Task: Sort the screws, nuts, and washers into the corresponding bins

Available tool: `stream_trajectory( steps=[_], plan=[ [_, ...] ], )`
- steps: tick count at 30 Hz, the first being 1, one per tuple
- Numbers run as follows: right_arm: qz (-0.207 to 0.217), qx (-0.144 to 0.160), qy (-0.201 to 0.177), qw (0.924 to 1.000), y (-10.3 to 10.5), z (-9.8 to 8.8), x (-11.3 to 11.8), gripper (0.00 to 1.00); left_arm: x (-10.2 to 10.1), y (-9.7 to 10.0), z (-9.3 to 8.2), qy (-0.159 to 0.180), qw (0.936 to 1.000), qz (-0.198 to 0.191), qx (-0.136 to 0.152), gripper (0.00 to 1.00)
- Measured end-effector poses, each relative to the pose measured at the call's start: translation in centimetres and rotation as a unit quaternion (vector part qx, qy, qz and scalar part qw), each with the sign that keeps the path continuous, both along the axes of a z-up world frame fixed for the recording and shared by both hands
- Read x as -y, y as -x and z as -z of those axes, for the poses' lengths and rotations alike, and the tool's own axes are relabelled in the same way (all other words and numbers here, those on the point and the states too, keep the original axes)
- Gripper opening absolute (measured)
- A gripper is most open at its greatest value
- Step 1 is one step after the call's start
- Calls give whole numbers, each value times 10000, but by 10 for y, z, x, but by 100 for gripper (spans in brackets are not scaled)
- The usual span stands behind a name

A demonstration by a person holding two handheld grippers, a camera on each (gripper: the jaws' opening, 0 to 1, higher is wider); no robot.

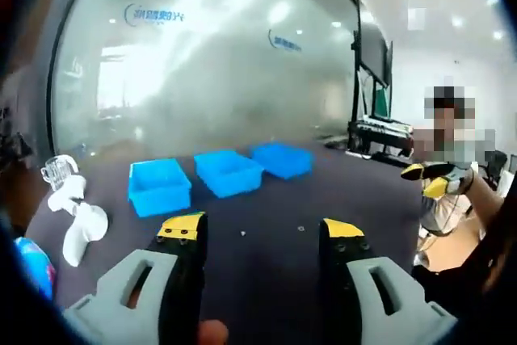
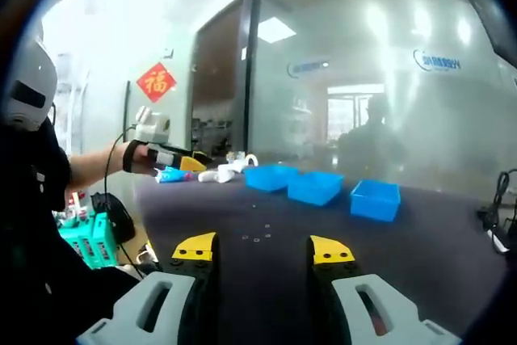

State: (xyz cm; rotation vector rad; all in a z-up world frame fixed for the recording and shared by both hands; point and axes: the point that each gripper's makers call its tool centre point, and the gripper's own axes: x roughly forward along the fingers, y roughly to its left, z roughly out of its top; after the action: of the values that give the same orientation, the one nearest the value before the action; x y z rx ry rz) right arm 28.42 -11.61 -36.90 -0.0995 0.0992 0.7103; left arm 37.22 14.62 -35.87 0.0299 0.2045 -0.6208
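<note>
Three blue bins (image 1: 220, 174) lined up at twelve o'clock on dark table (image 1: 275, 264). Small hardware (image 2: 260, 236) scattered ahead at twelve. Left gripper (image 1: 262, 236) level above tabletop, jaws apart, clamping nothing. Right gripper (image 2: 263, 250) likewise level, jaws apart. White fan (image 1: 77, 220) lying at nine o'clock.

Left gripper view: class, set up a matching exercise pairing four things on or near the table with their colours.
Things:
1. bins
2. table
3. gripper fingertips
4. bottle-like objects at the table's left end

Colours:
A. yellow
B. white
C. blue
D. dark grey

Pairs: 1-C, 2-D, 3-A, 4-B
</note>
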Motion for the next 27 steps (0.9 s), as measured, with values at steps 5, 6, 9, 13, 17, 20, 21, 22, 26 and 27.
stream_trajectory(
  steps=[5,6,9,13,17,20,21,22,26,27],
  plan=[
    [-84,-9,43,10000,0,0,-7,39,-11,15,15,23,9999,-3,-146,52],
    [-101,-13,61,9999,0,1,-8,39,-11,18,17,10,9999,-2,-166,52],
    [-161,-15,124,9998,0,1,-13,39,-16,21,19,-79,9998,-4,-184,52],
    [-184,-7,278,9994,0,1,-15,39,-22,20,18,-129,9995,35,-293,52],
    [-209,-26,374,9991,0,3,-17,39,-24,15,15,-189,9988,8,-453,50],
    [-237,-42,412,9989,0,3,-17,39,-22,11,9,-323,9982,96,-501,50],
    [-242,-42,410,9989,0,4,-18,39,-21,9,7,-320,9980,142,-521,50],
    [-249,-44,406,9989,0,4,-18,39,-20,7,5,-308,9977,194,-571,50],
    [-256,-45,407,9988,0,4,-19,39,-14,-3,1,-256,9960,349,-783,50],
    [-257,-43,407,9988,0,4,-19,39,-13,-7,1,-265,9955,356,-837,49]
  ],
)
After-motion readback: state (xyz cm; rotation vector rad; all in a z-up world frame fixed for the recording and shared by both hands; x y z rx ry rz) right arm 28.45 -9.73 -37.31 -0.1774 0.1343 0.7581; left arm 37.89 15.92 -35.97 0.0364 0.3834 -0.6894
